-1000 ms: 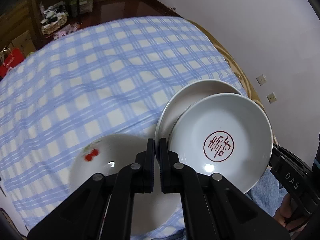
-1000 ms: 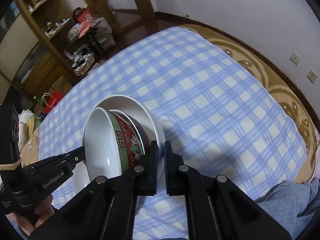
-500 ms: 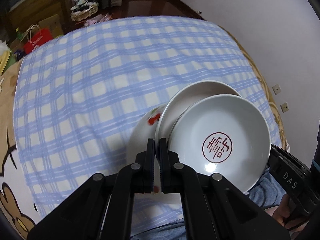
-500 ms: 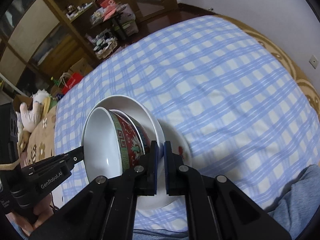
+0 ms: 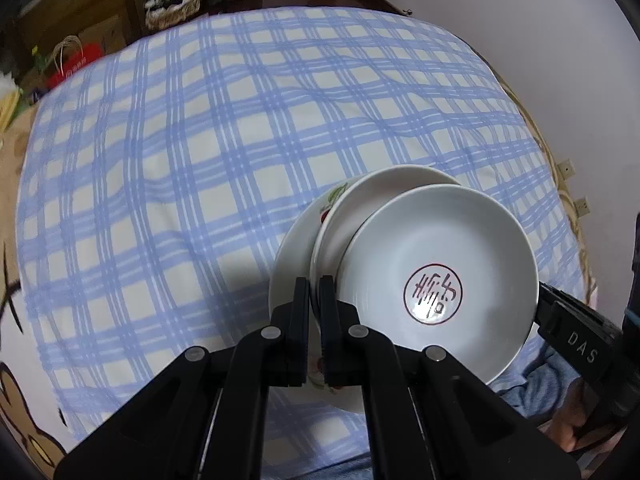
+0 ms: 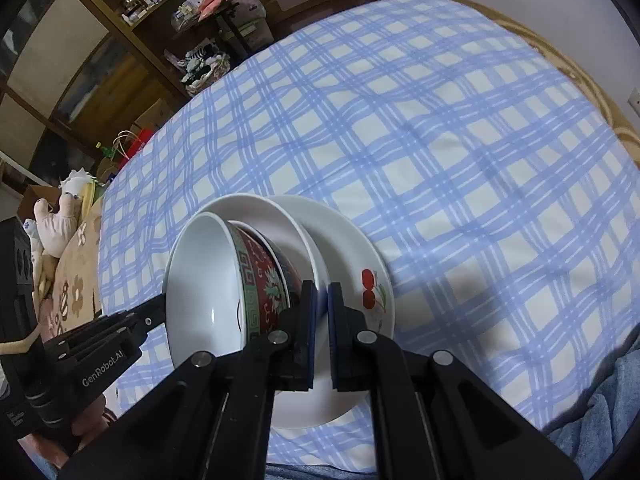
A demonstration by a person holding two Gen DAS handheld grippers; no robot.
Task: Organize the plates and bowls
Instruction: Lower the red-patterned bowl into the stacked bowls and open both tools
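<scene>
A plain white plate (image 5: 360, 208) with a bowl (image 5: 432, 264) nested in it hangs tilted in the air. The bowl is white inside with a red round emblem and red patterned outside (image 6: 264, 276). My left gripper (image 5: 314, 292) is shut on the plate's rim. At the opposite side my right gripper (image 6: 322, 296) is shut on the same white plate (image 6: 280, 216). Each gripper also shows in the other view: the right gripper (image 5: 540, 300), the left gripper (image 6: 160, 308). Under the stack a white plate with cherries (image 6: 360, 256) lies flat on the blue checked cloth (image 5: 180, 160), partly hidden.
Wooden shelves (image 6: 100, 40) with clutter, a basket (image 5: 172, 4) and a red bag (image 5: 68, 68) stand beyond the far edge. The wall (image 5: 540, 60) with sockets runs close on the right. A blue-clad lap (image 6: 600, 420) sits at the near edge; a plush toy (image 6: 60, 216) lies left.
Both grippers carried the plate and bowl sideways and lower, so the stack now hangs over the cherry plate, which earlier lay off to its side. Neither grip changed.
</scene>
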